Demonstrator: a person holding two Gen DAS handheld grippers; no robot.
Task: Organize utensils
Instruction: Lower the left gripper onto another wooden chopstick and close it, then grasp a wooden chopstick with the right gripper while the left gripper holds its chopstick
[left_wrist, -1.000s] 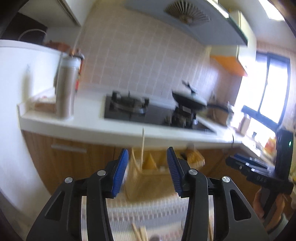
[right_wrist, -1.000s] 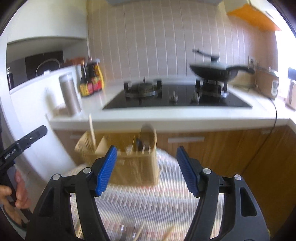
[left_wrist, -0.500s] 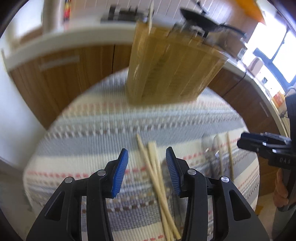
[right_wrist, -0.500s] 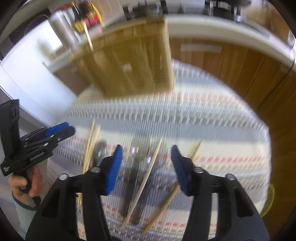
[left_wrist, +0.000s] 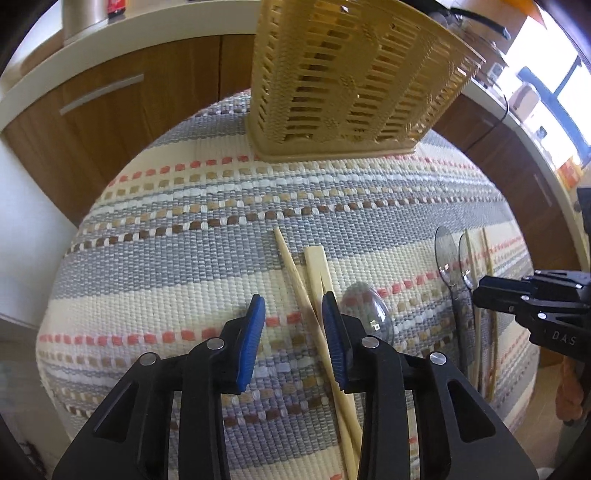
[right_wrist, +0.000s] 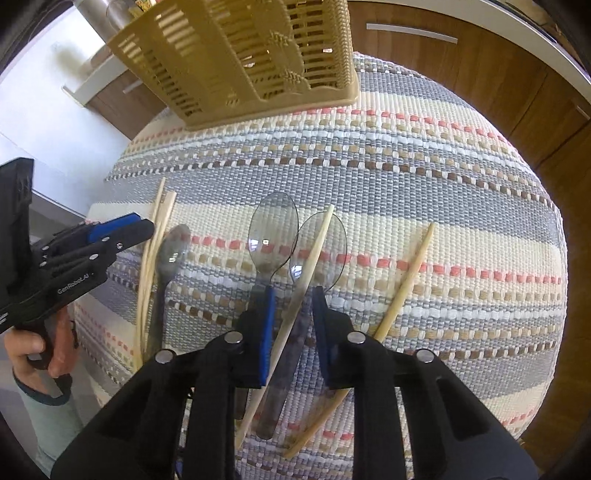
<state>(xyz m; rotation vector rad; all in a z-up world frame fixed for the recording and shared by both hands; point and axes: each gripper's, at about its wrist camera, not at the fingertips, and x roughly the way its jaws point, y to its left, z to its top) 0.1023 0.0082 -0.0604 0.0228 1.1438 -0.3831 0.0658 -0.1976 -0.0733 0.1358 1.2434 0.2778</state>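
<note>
A tan slatted utensil basket (left_wrist: 354, 77) stands at the far side of a striped woven mat (left_wrist: 184, 236); it also shows in the right wrist view (right_wrist: 240, 55). My left gripper (left_wrist: 293, 306) is open, low over the mat, with wooden chopsticks (left_wrist: 314, 273) lying between its blue pads and a clear plastic spoon (left_wrist: 365, 310) just right of it. My right gripper (right_wrist: 291, 295) is open, straddling a chopstick (right_wrist: 310, 254) that lies across two clear spoons (right_wrist: 273, 229). Another chopstick (right_wrist: 406, 280) lies to its right.
Wooden cabinets (left_wrist: 122, 96) and a white counter edge (left_wrist: 110, 33) stand behind the mat. The left gripper (right_wrist: 122, 232) shows at the left of the right wrist view, beside a spoon (right_wrist: 173, 251). The right gripper (left_wrist: 535, 295) shows at the right of the left wrist view.
Both grippers have tilted down from the kitchen counter view and dropped close to the mat. The left now straddles the chopsticks, the right straddles a chopstick over the spoons.
</note>
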